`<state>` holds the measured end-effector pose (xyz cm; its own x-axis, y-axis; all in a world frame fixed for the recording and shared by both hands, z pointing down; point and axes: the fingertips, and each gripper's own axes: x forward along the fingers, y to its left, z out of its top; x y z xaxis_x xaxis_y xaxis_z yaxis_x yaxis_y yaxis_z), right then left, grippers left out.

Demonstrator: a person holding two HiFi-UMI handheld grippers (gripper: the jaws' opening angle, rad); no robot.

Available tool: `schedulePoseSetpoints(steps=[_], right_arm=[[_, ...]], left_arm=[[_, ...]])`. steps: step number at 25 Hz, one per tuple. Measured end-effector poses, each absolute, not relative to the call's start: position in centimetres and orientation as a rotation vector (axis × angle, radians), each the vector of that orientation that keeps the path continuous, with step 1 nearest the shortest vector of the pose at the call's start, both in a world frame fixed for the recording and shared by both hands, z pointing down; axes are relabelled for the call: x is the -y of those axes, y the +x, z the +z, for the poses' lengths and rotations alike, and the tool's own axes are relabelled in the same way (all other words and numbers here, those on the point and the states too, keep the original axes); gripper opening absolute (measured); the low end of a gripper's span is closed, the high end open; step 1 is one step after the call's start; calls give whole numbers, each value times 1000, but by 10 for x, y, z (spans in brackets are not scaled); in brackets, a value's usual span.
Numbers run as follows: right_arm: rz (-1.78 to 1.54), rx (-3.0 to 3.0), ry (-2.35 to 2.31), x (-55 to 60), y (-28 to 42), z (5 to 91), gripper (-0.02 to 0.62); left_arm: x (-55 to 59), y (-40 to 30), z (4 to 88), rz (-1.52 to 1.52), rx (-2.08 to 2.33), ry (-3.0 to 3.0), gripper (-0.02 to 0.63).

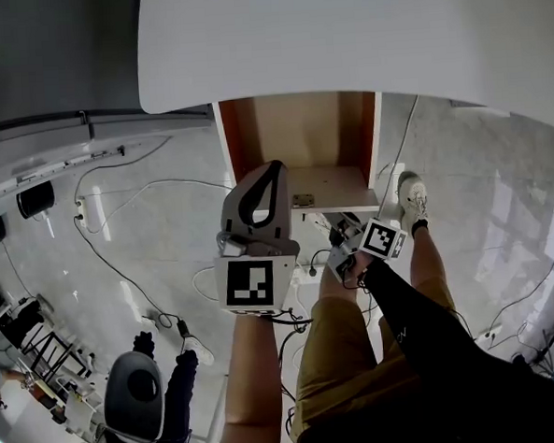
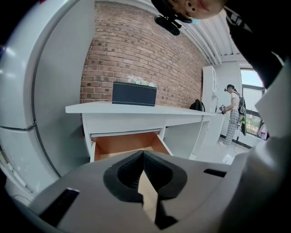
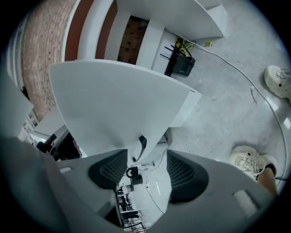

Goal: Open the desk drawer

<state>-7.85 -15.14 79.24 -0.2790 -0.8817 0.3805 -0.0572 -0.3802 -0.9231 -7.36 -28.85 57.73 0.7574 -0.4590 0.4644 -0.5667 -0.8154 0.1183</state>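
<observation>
The desk drawer [image 1: 300, 135] stands pulled out from under the white desk [image 1: 359, 33], its brown wooden inside showing. In the left gripper view the open drawer [image 2: 127, 143] lies straight ahead below the desk top [image 2: 136, 109]. My left gripper [image 1: 274, 169] hangs before the drawer's left part, shut with nothing in it, its tips touching [image 2: 143, 154]. My right gripper [image 1: 343, 229] sits low at the drawer's white front [image 3: 122, 104]. Its jaws [image 3: 146, 160] stand open, with the black handle [image 3: 142, 146] just ahead between them and not touched by the pads.
Cables [image 1: 135, 192] and a power strip [image 1: 82, 214] lie on the pale floor left of the desk. My leg and white shoe [image 1: 412, 198] are at the right. Another person [image 1: 138, 393] is at lower left. A dark planter box [image 2: 134, 94] stands on the desk.
</observation>
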Motion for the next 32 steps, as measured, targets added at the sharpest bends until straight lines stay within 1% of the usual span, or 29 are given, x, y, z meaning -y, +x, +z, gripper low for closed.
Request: schedulePoseSetpoints(steps=[1,2,3,6,9,17,23,29,30,31,32], right_arm=[[-1727,-1224,-1352,148,-78,790,261],[-1732,-1238,-1354,145,-77,787,305],[-1739,-1250,-1354,141,-77,785,326],[-1750,-1305,-1369,131,-75,773,328],[-1764,-1360,-1370,119,-72,749,330],[-1758,-1487,-1344,122,-51,715,330],[-1678,-1683,-1321,123,-26,652,330],[-1560,-1820,-1335,141,10,597,332],[-1539,-1845,-1337,141,15,585,375],[-1514,-1875,-1339,141,19,573,394],[-1484,-1910,-1341,141,22,558,396]], left_arm=[[285,-73,578,629,796,2704,9],[281,-73,580,646,791,2704,9],[277,-73,583,673,785,2705,9],[268,-75,590,756,777,2704,9],[262,-74,575,793,805,2688,9],[259,-75,577,790,911,2568,9],[230,-70,529,790,983,2574,9],[215,-59,464,747,1103,2613,9],[210,-57,451,736,1120,2617,9],[204,-56,437,726,1135,2621,9],[198,-56,424,716,1150,2624,9]])
